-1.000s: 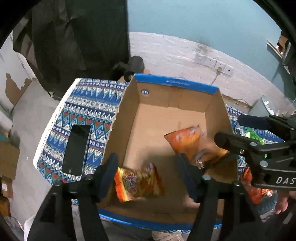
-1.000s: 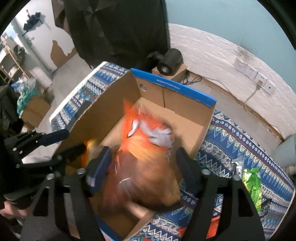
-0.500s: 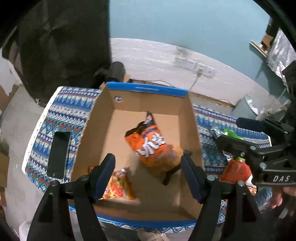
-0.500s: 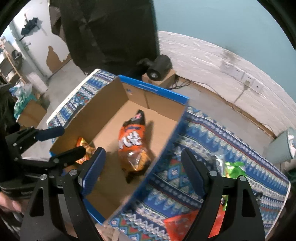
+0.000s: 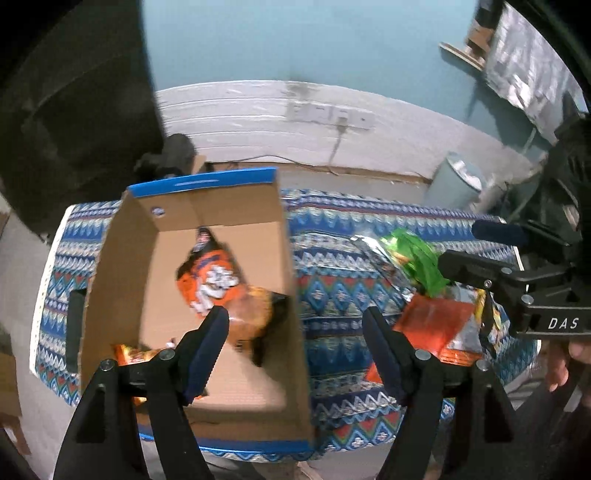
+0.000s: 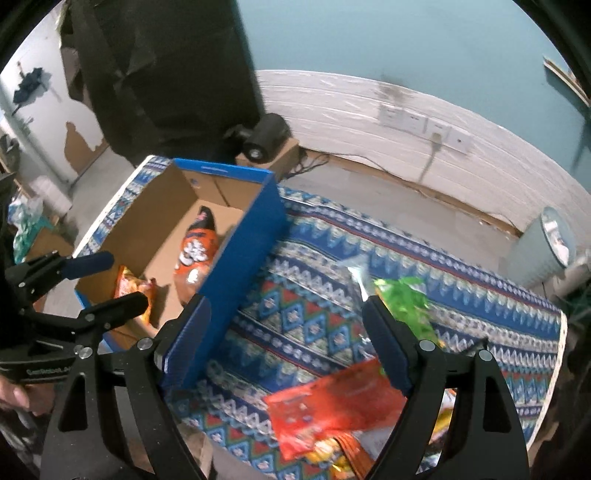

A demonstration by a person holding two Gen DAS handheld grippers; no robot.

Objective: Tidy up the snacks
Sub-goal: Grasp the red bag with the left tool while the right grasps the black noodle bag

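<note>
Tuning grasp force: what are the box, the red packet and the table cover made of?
Box: corrugated cardboard, brown matte inside, blue printed outside; fluting shows on the cut edge. Red packet: glossy plastic film, apparently; it creases and catches glare. Table cover: probably woven or printed fabric, matte patterned, though blur leaves that open.

A teal wall rises above a whitewashed brick band carrying white sockets. Grey concrete floor lies below; a dark curtain hangs left.
</note>
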